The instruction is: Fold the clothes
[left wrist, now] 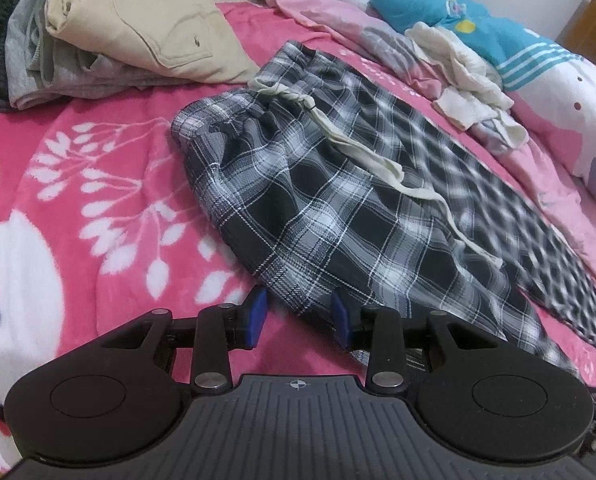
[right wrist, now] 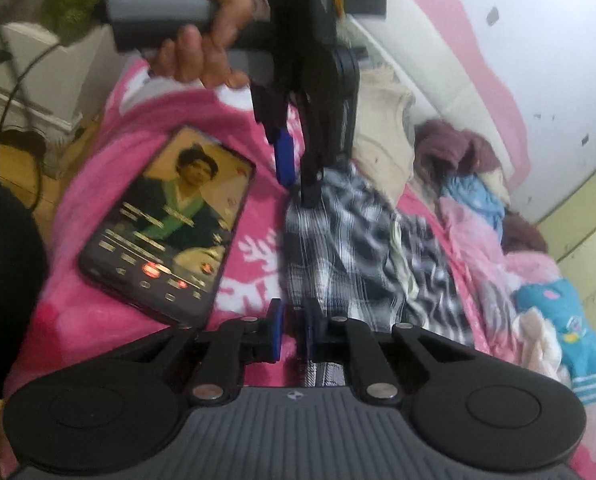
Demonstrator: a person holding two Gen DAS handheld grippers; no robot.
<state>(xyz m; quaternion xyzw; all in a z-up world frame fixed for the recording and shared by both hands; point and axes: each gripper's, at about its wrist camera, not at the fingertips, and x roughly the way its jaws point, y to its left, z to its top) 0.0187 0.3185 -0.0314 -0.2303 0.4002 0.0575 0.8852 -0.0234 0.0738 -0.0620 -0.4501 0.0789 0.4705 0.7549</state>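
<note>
Black-and-white plaid trousers (left wrist: 338, 208) with a cream drawstring (left wrist: 362, 152) lie flat on the pink flowered blanket (left wrist: 98, 184). My left gripper (left wrist: 299, 318) is open, and its blue pads (left wrist: 258, 312) straddle the near edge of the cloth. The right wrist view shows the same trousers (right wrist: 350, 240), blurred, running away from my right gripper (right wrist: 292, 334). Its fingers stand almost together, pinching the plaid edge. A hand (right wrist: 202, 56) holds the left gripper (right wrist: 298, 184) at the far end of the garment.
A lit phone (right wrist: 166, 224) lies on the blanket left of the trousers. A stack of beige and grey clothes (left wrist: 138, 28) sits at the back left. A pink quilt (left wrist: 546, 152), a blue cushion (left wrist: 438, 12) and a white cloth (left wrist: 466, 76) crowd the right side.
</note>
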